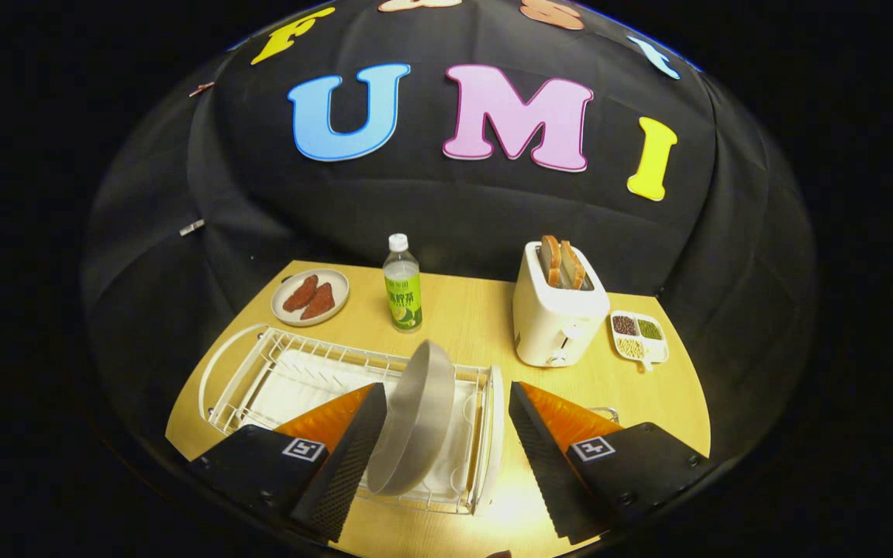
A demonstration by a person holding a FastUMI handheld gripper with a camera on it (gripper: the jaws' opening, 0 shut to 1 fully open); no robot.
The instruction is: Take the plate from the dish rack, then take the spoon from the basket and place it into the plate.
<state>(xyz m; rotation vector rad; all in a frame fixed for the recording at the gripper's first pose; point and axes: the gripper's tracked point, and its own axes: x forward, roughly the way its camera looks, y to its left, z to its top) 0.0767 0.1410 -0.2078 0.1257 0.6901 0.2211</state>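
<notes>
Barely begun. Plate (419,422) standing on edge in the dish rack (260,372) at the table's (477,318) near-left part, not yet lifted. Gripper (446,457) spread wide, holding nothing; plate just inside the left finger, whether touching hard to tell. Basket and spoon not made out. Left: pulling the plate, setting it down, fetching the spoon.

On the table (477,318): meat dish (310,297), bottle (402,284), toaster (557,314) holding toast (560,263), bean tray (639,336).
</notes>
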